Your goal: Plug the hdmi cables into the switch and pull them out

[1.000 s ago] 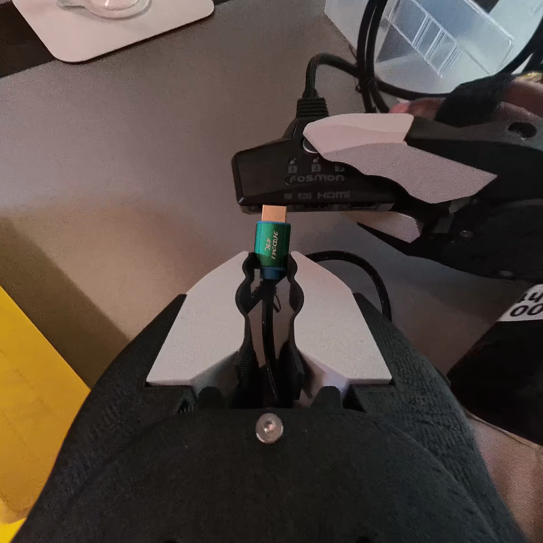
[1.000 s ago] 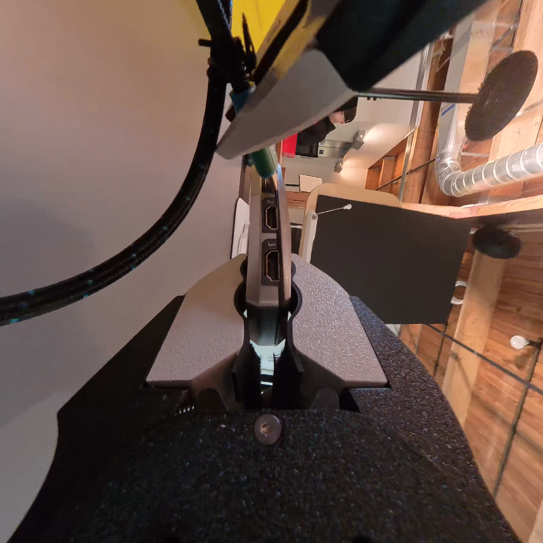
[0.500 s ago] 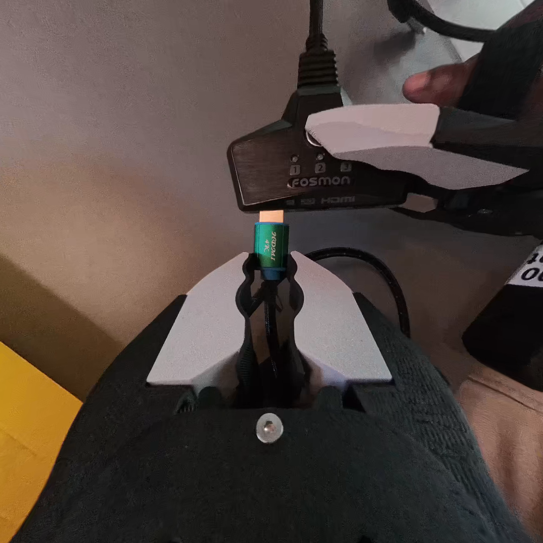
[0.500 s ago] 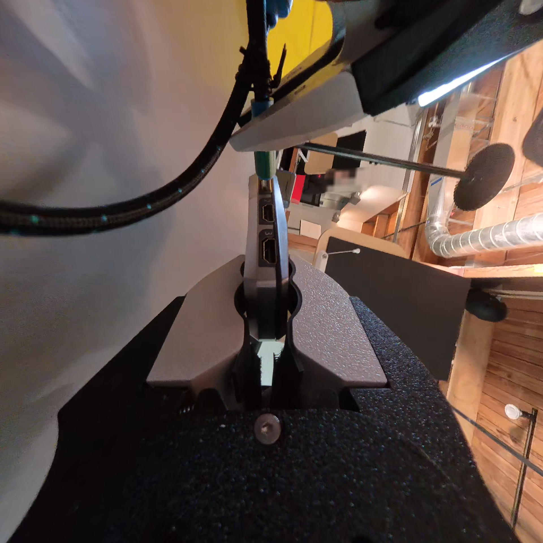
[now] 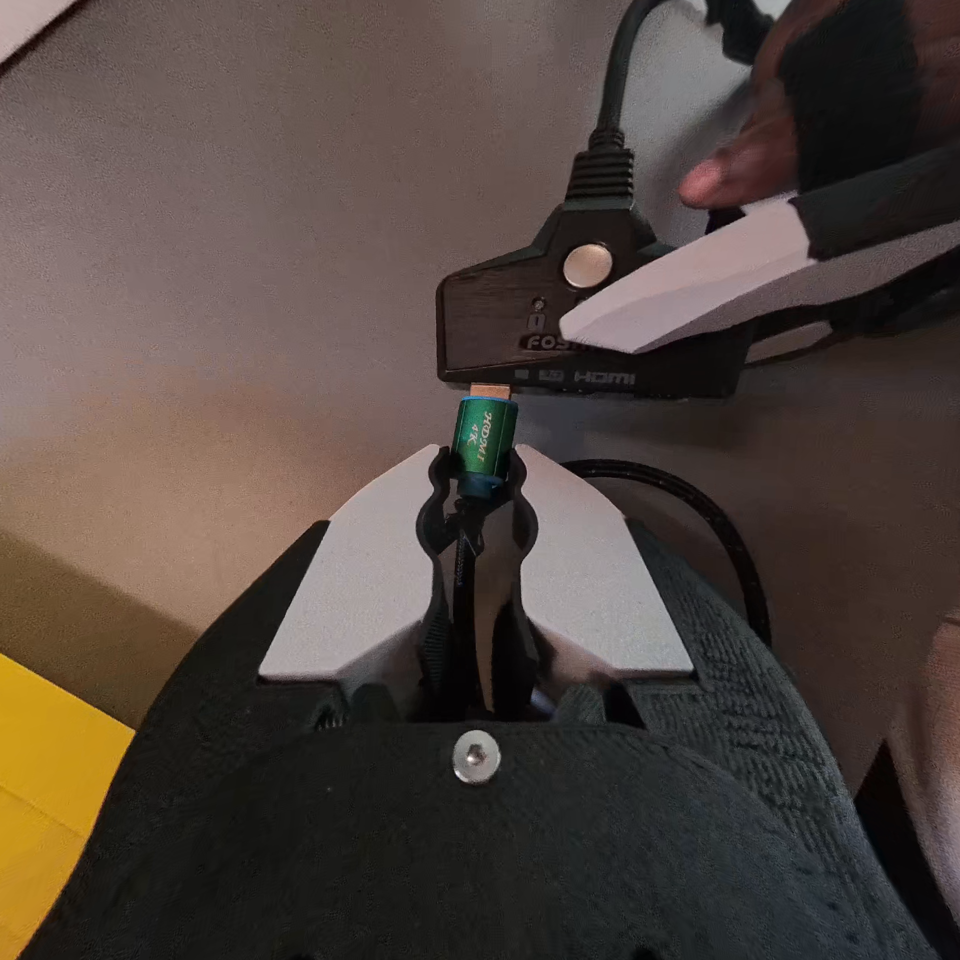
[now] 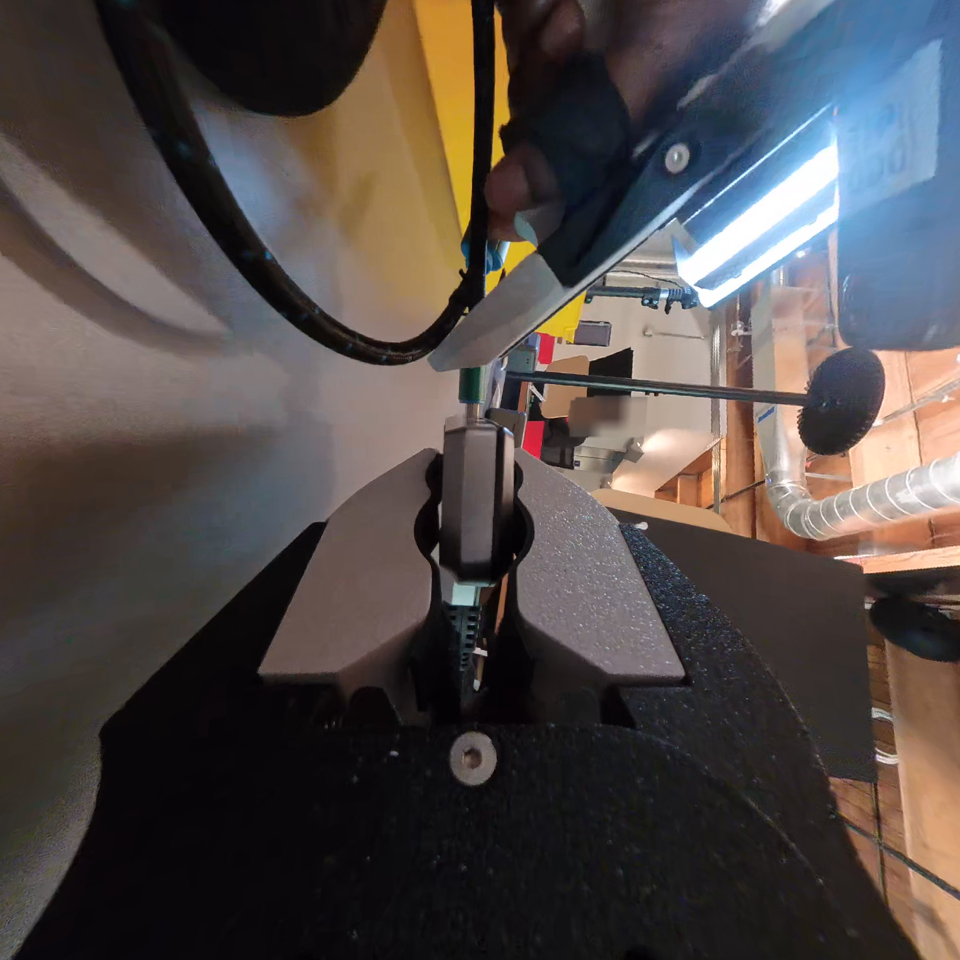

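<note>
My left gripper (image 5: pixel 480 460) is shut on a green HDMI plug (image 5: pixel 480 439) with a black braided cable (image 5: pixel 717 524). The plug's gold tip sits partly in the leftmost port of the black HDMI switch (image 5: pixel 498 322). My right gripper (image 6: pixel 475 467) is shut on the switch (image 6: pixel 475 498) and holds it edge-on above the table. The right gripper also shows in the left wrist view (image 5: pixel 675 296), reaching in from the right over the switch. In the right wrist view the green plug (image 6: pixel 471 387) meets the switch's far end under the left gripper's finger (image 6: pixel 498 317).
A grey table top (image 5: pixel 260 234) lies under both grippers. A yellow surface (image 5: pixel 41 769) is at the lower left. The switch's own black cable (image 5: pixel 615 78) runs off to the back. Gloved hands (image 5: pixel 841 104) hold the grippers. A wooden wall and a metal duct (image 6: pixel 857 504) are behind.
The switch has swung right and turned, so its silver button now shows. The plug's gold tip has gone a little deeper into the port. Both grippers have stayed shut.
</note>
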